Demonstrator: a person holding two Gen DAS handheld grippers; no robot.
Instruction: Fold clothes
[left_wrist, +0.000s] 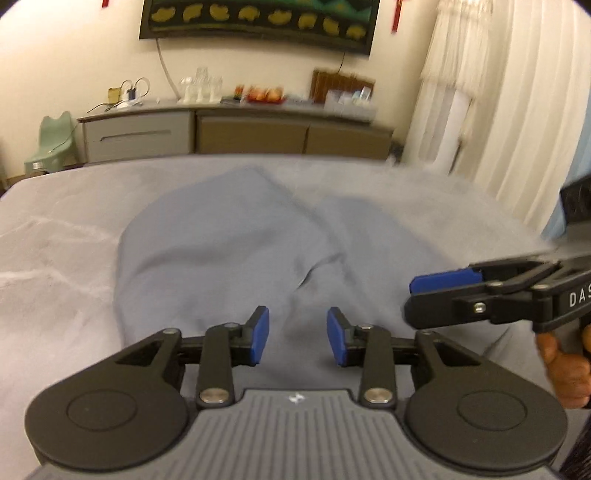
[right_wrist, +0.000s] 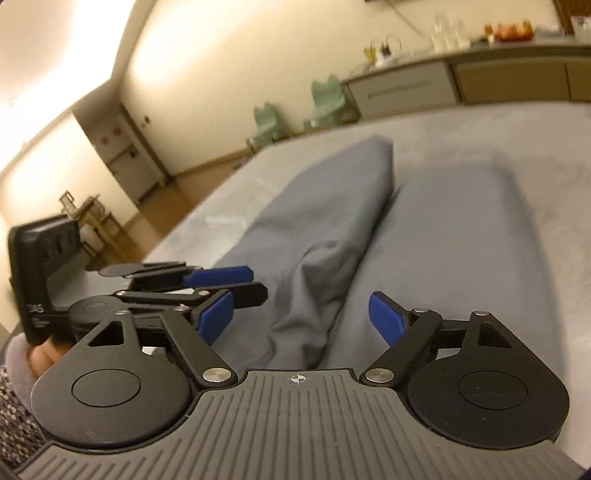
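A grey-blue garment (right_wrist: 314, 236), probably trousers, lies spread on the bed (left_wrist: 55, 258); it looks soft, light, limp and best pinched at a hem or edge. Right gripper (right_wrist: 301, 317) spread wide, empty. Left gripper (left_wrist: 297, 338) partly parted, empty above the cloth.

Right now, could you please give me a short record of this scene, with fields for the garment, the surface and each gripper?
garment: blue-grey trousers, legs spread apart, lying flat
surface: grey bed sheet
left gripper: jaws apart, nothing between the pads, just above the trousers' near end
right gripper: jaws wide apart, holding nothing
background: sideboard against the wall
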